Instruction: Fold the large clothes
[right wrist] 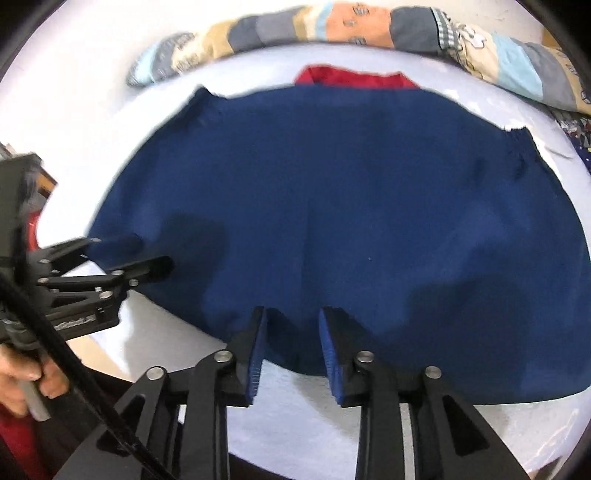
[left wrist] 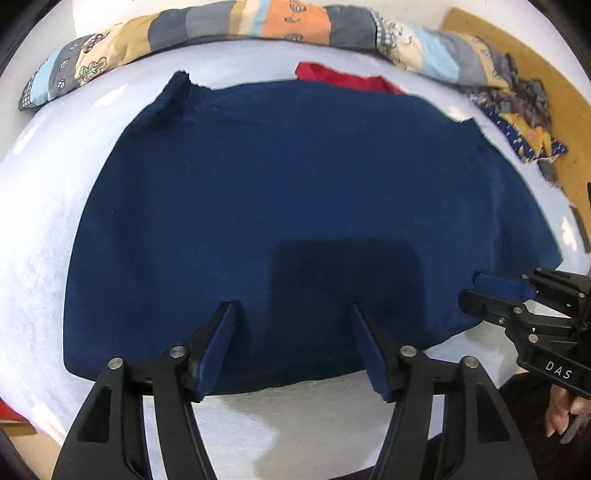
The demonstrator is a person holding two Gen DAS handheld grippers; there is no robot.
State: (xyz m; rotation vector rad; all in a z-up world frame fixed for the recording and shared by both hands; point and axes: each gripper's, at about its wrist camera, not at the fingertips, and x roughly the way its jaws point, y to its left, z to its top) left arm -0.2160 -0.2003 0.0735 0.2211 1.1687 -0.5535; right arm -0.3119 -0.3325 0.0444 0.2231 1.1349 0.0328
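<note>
A large navy blue garment (left wrist: 288, 206) lies spread flat on the white bed (left wrist: 48, 206); it also shows in the right wrist view (right wrist: 351, 206). My left gripper (left wrist: 293, 310) is open, its fingers just above the garment's near hem, holding nothing. It shows at the left of the right wrist view (right wrist: 147, 254). My right gripper (right wrist: 291, 314) is open over the near hem further right, empty. It shows at the right edge of the left wrist view (left wrist: 476, 291).
A red garment (left wrist: 343, 79) lies partly under the far edge of the blue one. A patchwork quilt (left wrist: 236, 26) is rolled along the bed's far side. Crumpled patterned cloth (left wrist: 528, 122) lies on a brown surface at right.
</note>
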